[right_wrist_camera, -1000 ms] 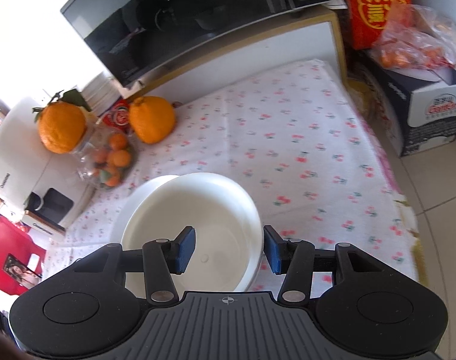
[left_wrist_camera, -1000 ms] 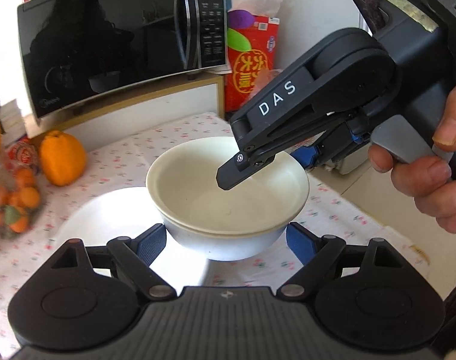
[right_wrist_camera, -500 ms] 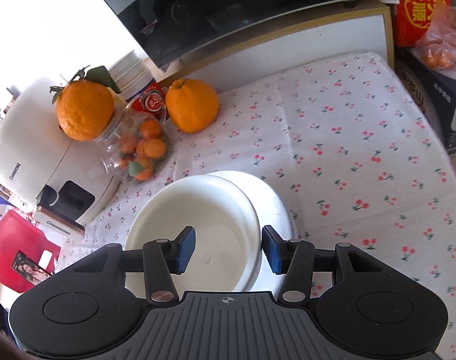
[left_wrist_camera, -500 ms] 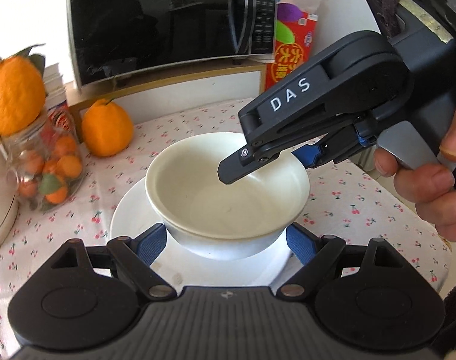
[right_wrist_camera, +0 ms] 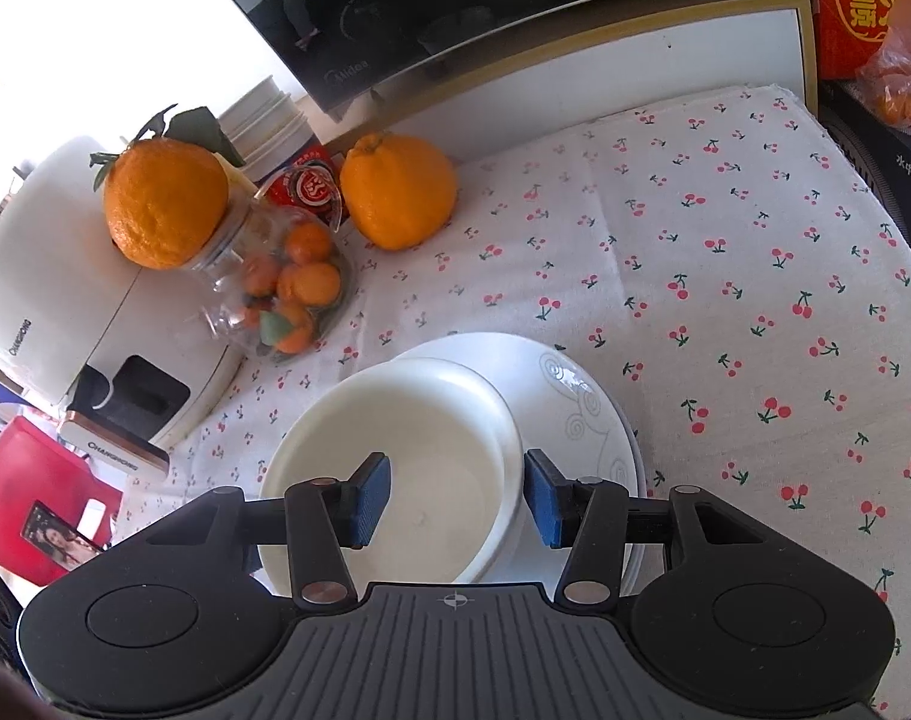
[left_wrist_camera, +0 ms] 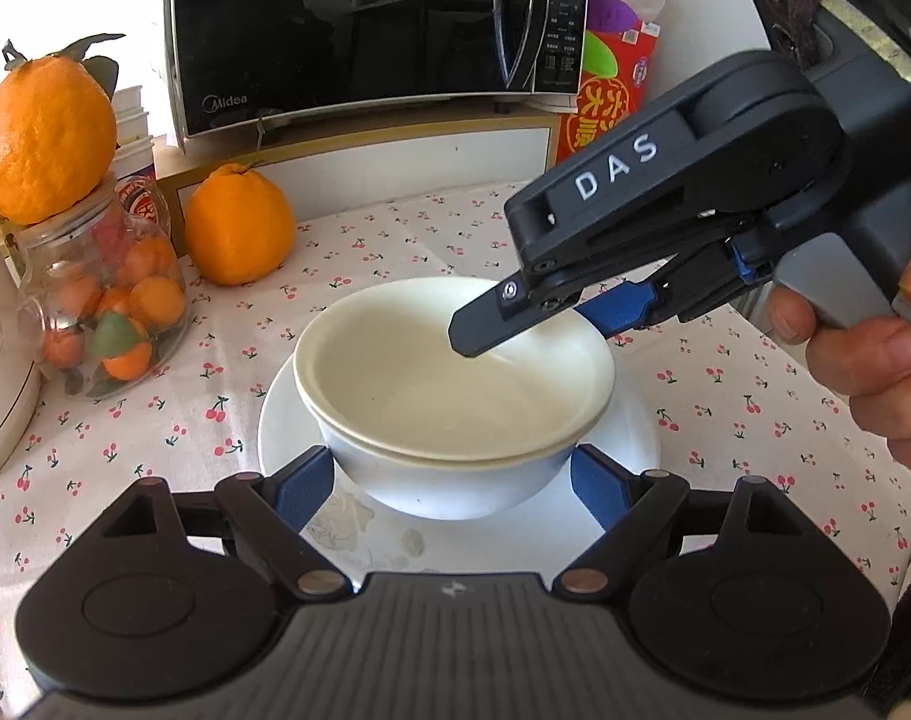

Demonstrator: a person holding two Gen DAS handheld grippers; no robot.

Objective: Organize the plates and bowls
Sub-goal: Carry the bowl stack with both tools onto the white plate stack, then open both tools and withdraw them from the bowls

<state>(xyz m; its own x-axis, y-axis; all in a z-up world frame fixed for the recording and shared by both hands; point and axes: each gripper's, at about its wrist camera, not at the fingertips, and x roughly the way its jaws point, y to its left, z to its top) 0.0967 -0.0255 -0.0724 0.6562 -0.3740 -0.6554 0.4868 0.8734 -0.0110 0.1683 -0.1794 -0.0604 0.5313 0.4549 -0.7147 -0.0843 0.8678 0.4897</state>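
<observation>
A cream bowl (left_wrist_camera: 455,378) sits nested in a white bowl (left_wrist_camera: 449,483), which rests on a white plate (left_wrist_camera: 629,426) on the cherry-print cloth. My left gripper (left_wrist_camera: 452,483) is open, its blue pads on either side of the white bowl's base, not touching it. My right gripper (right_wrist_camera: 452,495) is open and straddles the cream bowl's (right_wrist_camera: 395,456) right rim, one finger inside, one outside; it also shows in the left wrist view (left_wrist_camera: 551,324). The plate (right_wrist_camera: 581,396) has a grey swirl pattern.
A microwave (left_wrist_camera: 365,30) stands on a shelf at the back. A big orange (left_wrist_camera: 236,225) sits behind the bowls. A jar of small oranges (left_wrist_camera: 104,306) with an orange on top stands at left, beside a white appliance (right_wrist_camera: 59,294). The table edge is at right.
Both grippers and the cream bowl came down toward the table. The cream bowl now rests inside the white bowl on the plate, and the right gripper's fingers have spread off its rim.
</observation>
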